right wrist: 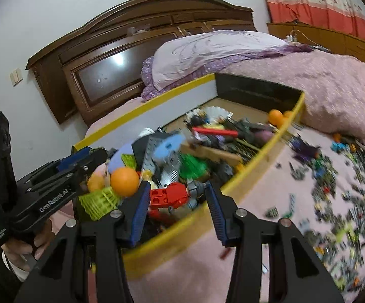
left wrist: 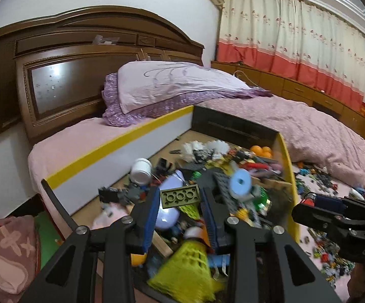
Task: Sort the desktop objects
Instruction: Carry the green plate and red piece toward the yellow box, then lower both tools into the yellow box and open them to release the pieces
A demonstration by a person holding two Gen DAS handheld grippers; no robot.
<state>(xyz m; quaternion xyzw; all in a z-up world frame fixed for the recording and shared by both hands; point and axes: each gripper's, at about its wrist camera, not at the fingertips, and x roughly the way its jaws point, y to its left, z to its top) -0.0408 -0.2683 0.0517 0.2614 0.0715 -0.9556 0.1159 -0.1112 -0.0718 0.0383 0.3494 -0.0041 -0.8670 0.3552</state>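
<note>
The left gripper [left wrist: 180,199] pinches an olive green building brick [left wrist: 180,196] between its jaws, above the crowded yellow-edged toy box [left wrist: 116,140] on the bed [right wrist: 334,80]. The right gripper [right wrist: 177,197] has its jaws spread, with a red brick [right wrist: 168,196] lying between them in the box; I cannot tell if they touch it. The pictures are blurred. I think the olive brick could slip and drop back among the toys, because the grip is only at its ends.
</note>
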